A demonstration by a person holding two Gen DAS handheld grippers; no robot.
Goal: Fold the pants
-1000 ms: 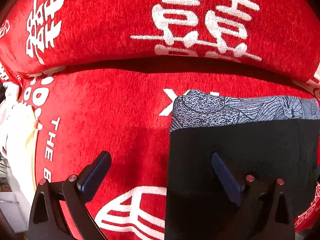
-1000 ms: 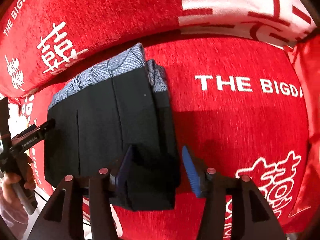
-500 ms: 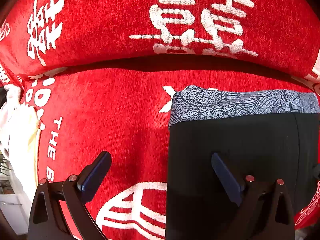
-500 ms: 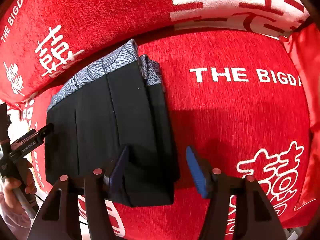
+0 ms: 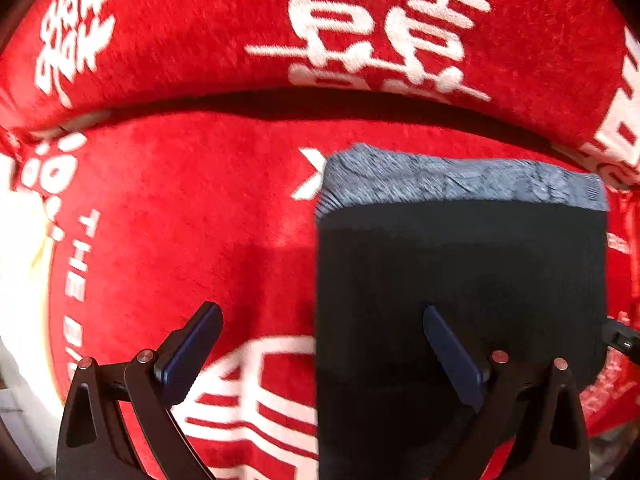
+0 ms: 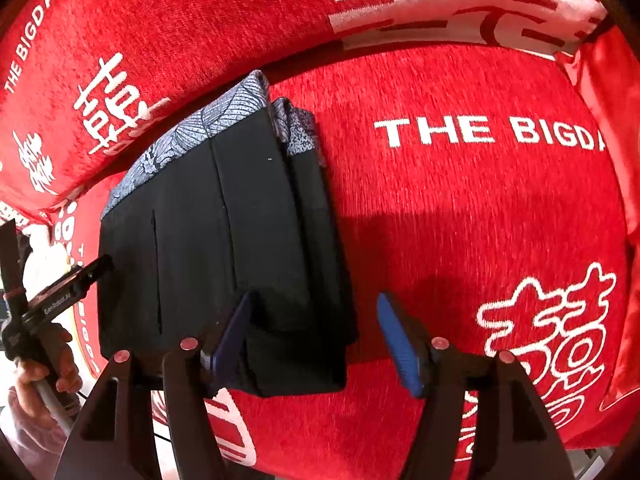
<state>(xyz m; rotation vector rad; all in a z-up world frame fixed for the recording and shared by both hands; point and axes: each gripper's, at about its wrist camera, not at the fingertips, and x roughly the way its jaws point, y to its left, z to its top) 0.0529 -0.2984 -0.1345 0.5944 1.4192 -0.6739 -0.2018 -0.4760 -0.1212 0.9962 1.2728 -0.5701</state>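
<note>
At lower centre, right gripper (image 6: 316, 344) jaws, just opening, straddle the folded pants (image 6: 224, 248) edge without pinching, apparently releasing; left gripper (image 5: 320, 344) likewise spread.

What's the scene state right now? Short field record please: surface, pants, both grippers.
surface: red cushion with white lettering
pants: black pants folded into a compact stack, patterned grey band at the far edge
left gripper: left gripper jaws open over the stack's left edge, nothing gripped
right gripper: right gripper jaws have just been opening, stack's near right corner between them, not pressed
</note>
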